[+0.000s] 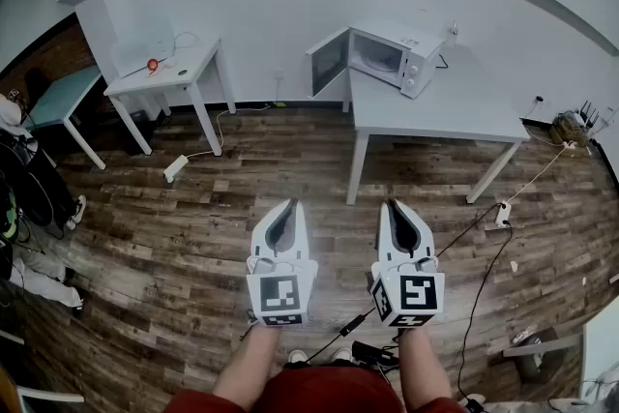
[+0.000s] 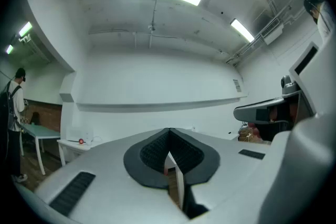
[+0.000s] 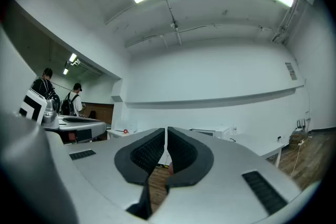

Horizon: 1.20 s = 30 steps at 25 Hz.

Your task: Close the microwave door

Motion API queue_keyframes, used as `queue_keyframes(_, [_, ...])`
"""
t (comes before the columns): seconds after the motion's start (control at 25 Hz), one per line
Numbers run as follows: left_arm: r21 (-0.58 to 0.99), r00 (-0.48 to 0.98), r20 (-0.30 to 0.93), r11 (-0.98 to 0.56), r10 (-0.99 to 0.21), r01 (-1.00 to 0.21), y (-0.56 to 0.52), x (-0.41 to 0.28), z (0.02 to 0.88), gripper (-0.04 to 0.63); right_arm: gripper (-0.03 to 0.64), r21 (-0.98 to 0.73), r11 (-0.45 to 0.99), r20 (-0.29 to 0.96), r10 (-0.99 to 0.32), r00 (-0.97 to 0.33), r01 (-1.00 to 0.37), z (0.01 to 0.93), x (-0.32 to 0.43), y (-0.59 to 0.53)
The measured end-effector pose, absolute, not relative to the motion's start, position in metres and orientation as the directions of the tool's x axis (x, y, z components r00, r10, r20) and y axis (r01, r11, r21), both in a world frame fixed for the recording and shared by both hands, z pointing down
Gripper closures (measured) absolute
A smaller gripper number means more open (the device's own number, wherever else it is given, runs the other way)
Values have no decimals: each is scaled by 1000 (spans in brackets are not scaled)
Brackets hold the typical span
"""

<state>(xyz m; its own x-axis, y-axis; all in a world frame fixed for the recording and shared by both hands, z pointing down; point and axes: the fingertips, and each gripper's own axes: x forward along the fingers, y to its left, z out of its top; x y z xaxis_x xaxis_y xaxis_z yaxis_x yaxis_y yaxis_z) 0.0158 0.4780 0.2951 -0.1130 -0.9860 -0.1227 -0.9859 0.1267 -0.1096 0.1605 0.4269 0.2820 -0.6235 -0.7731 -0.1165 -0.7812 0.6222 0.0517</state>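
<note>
Microwave (image 1: 398, 53) lengthwise along the wall (image 1: 280, 5), door (image 1: 329, 63) open outward, left side.

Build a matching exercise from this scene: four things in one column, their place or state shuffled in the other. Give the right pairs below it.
Column 1
1. microwave door
2. left gripper
3. small red object
4. white power strip

Column 2
A. lies on the wooden floor
B. shut, nothing between its jaws
C. stands open
D. sits on the small white table

Pairs: 1-C, 2-B, 3-D, 4-A
</note>
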Motion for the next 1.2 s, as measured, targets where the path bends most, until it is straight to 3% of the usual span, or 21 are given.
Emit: queue_keyframes(1.2, [-125, -132, -92, 143, -987, -982, 425, 61, 309, 569, 578, 21, 661, -135, -742, -657, -750, 301, 198, 371])
